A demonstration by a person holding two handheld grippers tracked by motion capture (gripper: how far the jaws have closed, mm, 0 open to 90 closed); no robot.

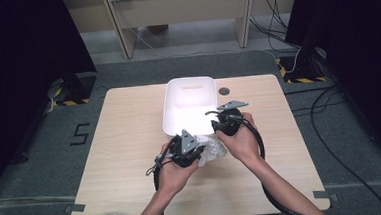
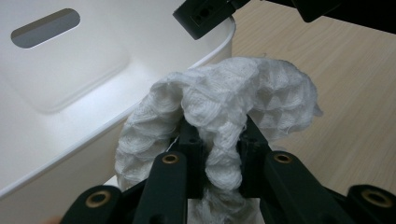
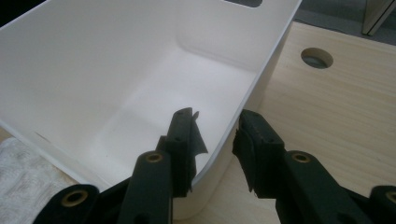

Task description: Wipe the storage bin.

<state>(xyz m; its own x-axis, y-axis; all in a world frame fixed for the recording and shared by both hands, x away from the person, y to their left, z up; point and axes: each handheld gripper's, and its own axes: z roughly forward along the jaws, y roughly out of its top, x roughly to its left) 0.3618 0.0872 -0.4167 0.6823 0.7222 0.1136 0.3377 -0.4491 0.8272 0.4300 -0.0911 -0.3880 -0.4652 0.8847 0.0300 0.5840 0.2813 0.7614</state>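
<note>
A crumpled white knitted cloth (image 2: pixel 224 93) is bunched between the black jaws of my left gripper (image 2: pixel 219 135), which is shut on it. In the high view that cloth (image 1: pixel 215 150) sits just off the near right corner of a white plastic bin (image 1: pixel 189 80), with the left gripper (image 1: pixel 200 148) at its left side. My right gripper (image 1: pixel 214 120) is at that same corner. One of its jaws is inside the bin (image 3: pixel 93 70) and the other outside, and the right gripper (image 3: pixel 217 114) is closed on the curved corner wall. The bin looks empty inside.
The bin stands mid-table on a light wooden tabletop (image 1: pixel 130 141) with a round cable hole (image 1: pixel 224 91) just right of it. Black cables trail from both grippers toward the near edge. Dark screens flank the table, and desk legs stand beyond it.
</note>
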